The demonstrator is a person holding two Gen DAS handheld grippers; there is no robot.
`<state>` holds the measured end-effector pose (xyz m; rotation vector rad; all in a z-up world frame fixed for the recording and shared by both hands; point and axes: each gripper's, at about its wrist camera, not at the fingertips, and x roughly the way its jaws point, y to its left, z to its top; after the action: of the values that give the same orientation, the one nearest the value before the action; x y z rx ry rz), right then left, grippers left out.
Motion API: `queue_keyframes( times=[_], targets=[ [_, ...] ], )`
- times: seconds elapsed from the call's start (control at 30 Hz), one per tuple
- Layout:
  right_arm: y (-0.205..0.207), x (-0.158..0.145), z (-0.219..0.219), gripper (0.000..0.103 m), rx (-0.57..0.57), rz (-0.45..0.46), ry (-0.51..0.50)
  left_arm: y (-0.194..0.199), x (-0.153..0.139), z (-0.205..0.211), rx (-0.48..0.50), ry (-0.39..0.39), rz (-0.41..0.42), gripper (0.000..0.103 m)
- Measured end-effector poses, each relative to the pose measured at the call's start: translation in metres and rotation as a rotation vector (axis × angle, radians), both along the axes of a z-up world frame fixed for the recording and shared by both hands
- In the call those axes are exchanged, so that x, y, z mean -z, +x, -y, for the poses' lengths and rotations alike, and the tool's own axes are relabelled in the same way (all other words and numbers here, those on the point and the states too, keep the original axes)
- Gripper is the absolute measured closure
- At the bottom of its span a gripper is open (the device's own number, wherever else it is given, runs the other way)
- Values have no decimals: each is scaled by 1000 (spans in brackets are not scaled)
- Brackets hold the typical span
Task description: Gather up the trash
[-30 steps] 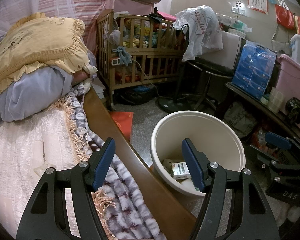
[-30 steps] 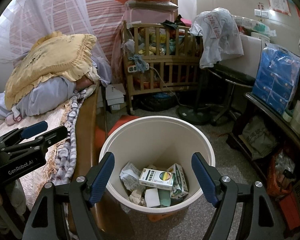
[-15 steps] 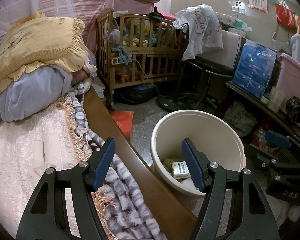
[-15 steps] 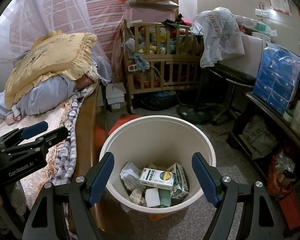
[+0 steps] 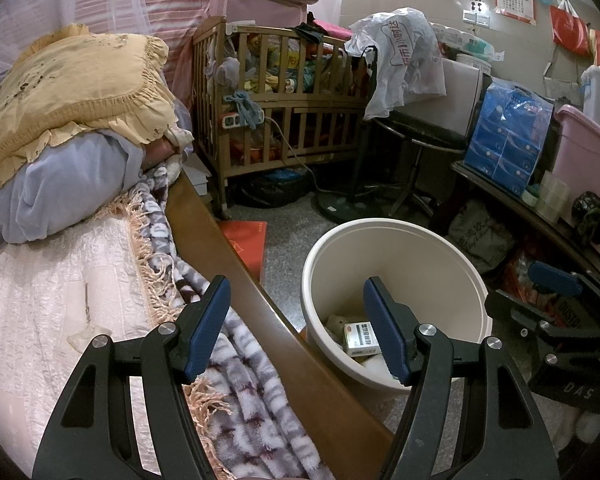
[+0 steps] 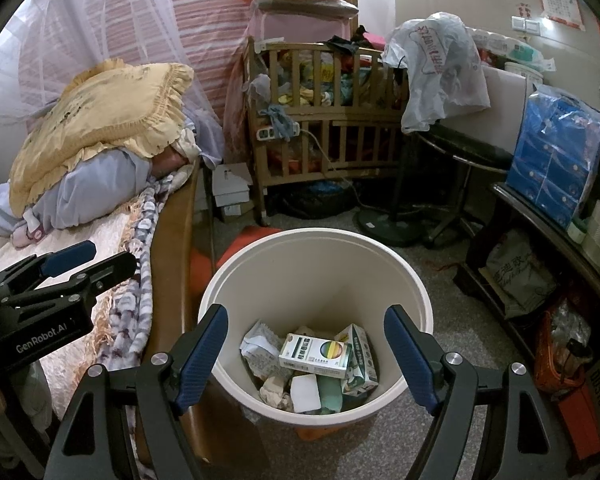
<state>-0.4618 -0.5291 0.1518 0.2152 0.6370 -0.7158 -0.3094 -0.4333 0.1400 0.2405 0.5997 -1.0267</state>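
Observation:
A cream plastic bin [image 6: 416,292] [image 5: 468,276] stands on the floor beside the bed. Inside lie a white medicine box [image 6: 314,354] [image 5: 360,338], a green-and-white carton [image 6: 358,350], crumpled paper [image 6: 258,350] and other scraps. My right gripper [image 6: 306,350] hovers above the bin, open, with nothing between its blue pads. Over the bed's wooden side rail [image 5: 228,264], my left gripper [image 5: 296,328] is also open and empty. Each gripper shows at the edge of the other's view: the left gripper [image 6: 72,268] and the right gripper [image 5: 556,300].
The bed carries a white cover [image 5: 40,300], a fringed patterned blanket [image 5: 244,380] and a yellow pillow [image 5: 72,88]. Behind stand a wooden crib [image 5: 284,120], a stool [image 5: 424,140] and a fan base [image 6: 384,226]. A dark shelf [image 6: 540,240] with bags runs along the right.

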Motion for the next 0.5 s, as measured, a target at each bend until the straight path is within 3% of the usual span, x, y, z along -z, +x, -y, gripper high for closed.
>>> queue_keyframes(
  times=[0.5],
  targets=[
    [6, 0, -4, 24, -16, -13, 10, -2, 1, -3, 7, -6, -7, 35]
  ],
)
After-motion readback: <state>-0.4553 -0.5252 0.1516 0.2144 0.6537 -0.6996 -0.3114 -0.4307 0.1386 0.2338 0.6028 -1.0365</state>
